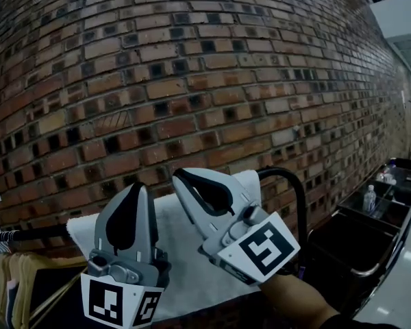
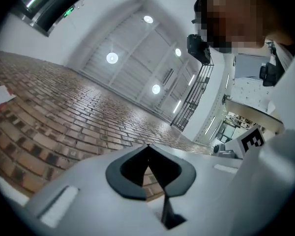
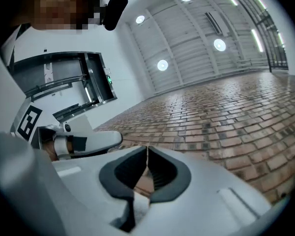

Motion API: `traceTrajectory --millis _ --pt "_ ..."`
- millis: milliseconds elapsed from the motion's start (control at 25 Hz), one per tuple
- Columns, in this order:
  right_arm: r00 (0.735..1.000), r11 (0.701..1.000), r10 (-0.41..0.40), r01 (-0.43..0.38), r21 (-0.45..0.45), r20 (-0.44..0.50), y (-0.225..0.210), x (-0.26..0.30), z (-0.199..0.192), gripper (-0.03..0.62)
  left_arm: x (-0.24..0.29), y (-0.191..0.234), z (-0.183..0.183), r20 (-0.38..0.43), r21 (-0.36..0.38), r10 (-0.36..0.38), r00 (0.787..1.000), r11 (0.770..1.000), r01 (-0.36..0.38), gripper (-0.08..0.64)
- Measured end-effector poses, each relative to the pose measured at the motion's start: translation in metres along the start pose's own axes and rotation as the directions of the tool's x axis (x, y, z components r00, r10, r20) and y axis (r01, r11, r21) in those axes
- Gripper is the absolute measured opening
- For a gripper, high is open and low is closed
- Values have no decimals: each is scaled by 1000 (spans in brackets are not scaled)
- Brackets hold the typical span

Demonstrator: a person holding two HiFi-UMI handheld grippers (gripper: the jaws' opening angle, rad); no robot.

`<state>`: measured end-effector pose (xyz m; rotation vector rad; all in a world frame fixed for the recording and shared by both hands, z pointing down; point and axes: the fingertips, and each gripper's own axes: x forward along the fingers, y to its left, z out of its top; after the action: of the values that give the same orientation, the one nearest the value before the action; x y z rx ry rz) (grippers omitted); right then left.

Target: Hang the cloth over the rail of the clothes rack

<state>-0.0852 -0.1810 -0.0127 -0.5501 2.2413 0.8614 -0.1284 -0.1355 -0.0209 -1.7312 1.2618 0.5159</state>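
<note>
A white cloth [image 1: 183, 262] lies draped over the black rail [image 1: 299, 201] of the clothes rack, in front of a brick wall. Both grippers are raised above it, tips pointing up toward the wall. My left gripper [image 1: 138, 184] is shut with nothing between its jaws; in its own view the left gripper [image 2: 147, 145] shows only brick beyond the closed tips. My right gripper [image 1: 177, 174] leans to the left beside it, also shut and empty, and the right gripper [image 3: 147, 147] sees the left one [image 3: 86, 142] close at its side. Neither touches the cloth.
Tan and dark garments [image 1: 20, 279] hang from the rail at the lower left. At the right stand black bins [image 1: 356, 242], with a clear bottle [image 1: 370, 199] in the far one. The brick wall [image 1: 192, 67] fills the background.
</note>
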Motion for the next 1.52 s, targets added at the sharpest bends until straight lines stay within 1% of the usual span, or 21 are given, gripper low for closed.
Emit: traceTrajectory --millis 200,320,360,400,480,600,680,760,840,960,1040,1120,1200,1320,1440,1520 --pt "995 999 -40 43 28 -91 18 -22 -33 14 -22 -28 -26 -80 -53 -27 996 998 23 8" --pt "987 995 -41 53 79 -155 37 -41 -57 14 -42 -34 -49 -135 -52 -3 991 999 -4 8" --pt "984 995 -36 51 86 -173 43 -48 -67 14 -50 -36 -61 -156 -59 5 988 998 -14 8" --pt "981 994 -32 51 93 -194 50 -56 -78 14 -58 -40 -75 -182 -81 7 983 996 -22 8" --pt "968 990 -34 66 122 -249 62 -75 -104 14 -80 -49 -103 -247 -121 17 969 991 -48 8" --pt "946 980 -37 98 174 -321 74 -103 -136 14 -108 -63 -132 -322 -145 39 946 985 -90 8" --pt "925 973 -33 116 199 -378 85 -123 -155 14 -126 -75 -147 -372 -151 45 927 983 -108 8" --pt "902 965 -29 137 223 -432 97 -144 -173 14 -149 -85 -165 -438 -141 48 898 983 -121 8" --pt "885 958 -26 155 240 -465 108 -162 -188 14 -171 -90 -184 -498 -134 60 865 980 -145 8" --pt "859 951 -14 169 258 -512 122 -185 -206 14 -198 -100 -206 -564 -148 72 823 971 -186 8" --pt "846 946 0 173 275 -533 128 -194 -214 14 -209 -105 -218 -594 -167 72 801 963 -211 8" --pt "838 944 12 170 282 -545 132 -199 -220 14 -218 -110 -227 -619 -183 68 783 957 -227 8" --pt "829 944 16 172 283 -558 136 -203 -224 14 -226 -113 -231 -636 -191 66 769 952 -240 8" --pt "817 944 25 171 283 -576 140 -207 -230 14 -230 -118 -235 -648 -190 63 759 952 -241 8" --pt "806 946 21 176 273 -591 140 -211 -233 14 -227 -124 -237 -651 -182 48 757 959 -218 8" --pt "801 945 18 181 271 -599 139 -214 -236 14 -225 -126 -239 -653 -184 46 756 958 -218 8"
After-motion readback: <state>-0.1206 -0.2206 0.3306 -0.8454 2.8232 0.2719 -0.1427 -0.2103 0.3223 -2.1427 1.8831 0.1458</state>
